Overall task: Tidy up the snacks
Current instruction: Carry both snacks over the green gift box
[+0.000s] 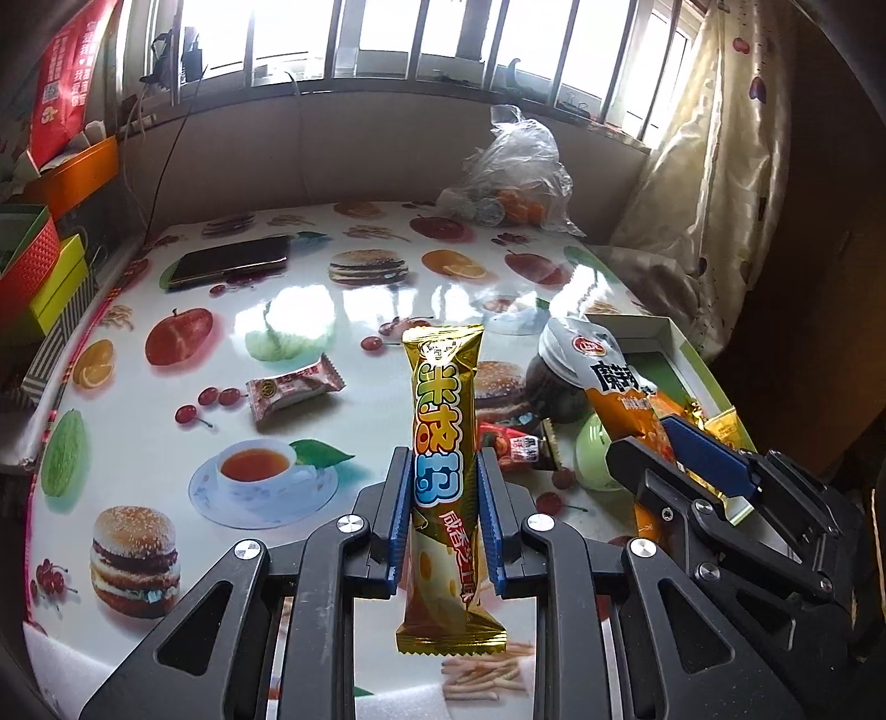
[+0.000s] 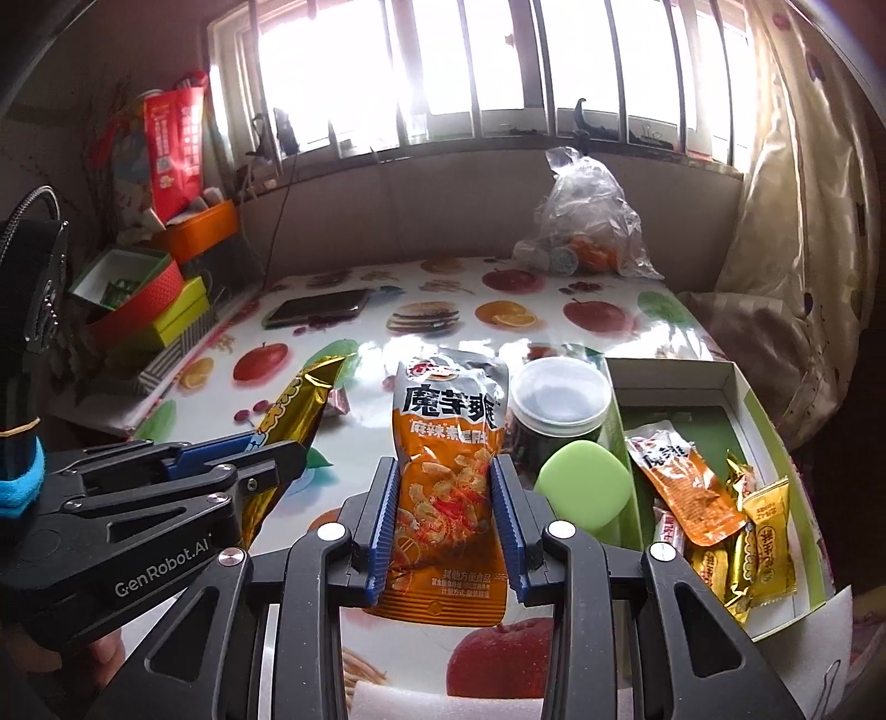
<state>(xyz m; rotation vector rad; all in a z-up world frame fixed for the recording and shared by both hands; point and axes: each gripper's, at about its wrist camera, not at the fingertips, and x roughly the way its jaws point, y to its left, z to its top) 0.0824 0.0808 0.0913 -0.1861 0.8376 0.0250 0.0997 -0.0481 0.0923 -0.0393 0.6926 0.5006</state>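
Left hand-held gripper [image 1: 446,498] clamped on gold snack stick [image 1: 446,443]; blue pads press both sides at mid-length, stick upright, top and bottom ends sticking out past the fingers, clear of the surface [image 1: 277,310]; right hand-held gripper [image 2: 448,515] clamped on orange-and-grey snack pouch [image 2: 448,471]; pads grip its two side edges, pouch upright, lower edge hanging free above the surface; both grippers side by side, each visible in the other's view.

White-and-green box [image 2: 675,376] at the right edge of the surface; inside it a second orange pouch [image 2: 681,482] and several small gold-wrapped snacks [image 2: 767,531]; dark jar with translucent lid [image 2: 559,399] and a pale green rounded case [image 2: 584,487] just left of the box; pink wrapped candy [image 1: 293,387] lying alone mid-surface; red packet [image 1: 515,443] near the jar.

Surface is a glossy food-print cloth; phone [image 1: 232,260] at far left; clear plastic bag [image 1: 509,171] at far edge; barred window [image 1: 387,39] behind, curtain [image 1: 709,138] right, stacked coloured boxes [image 1: 33,266] left.
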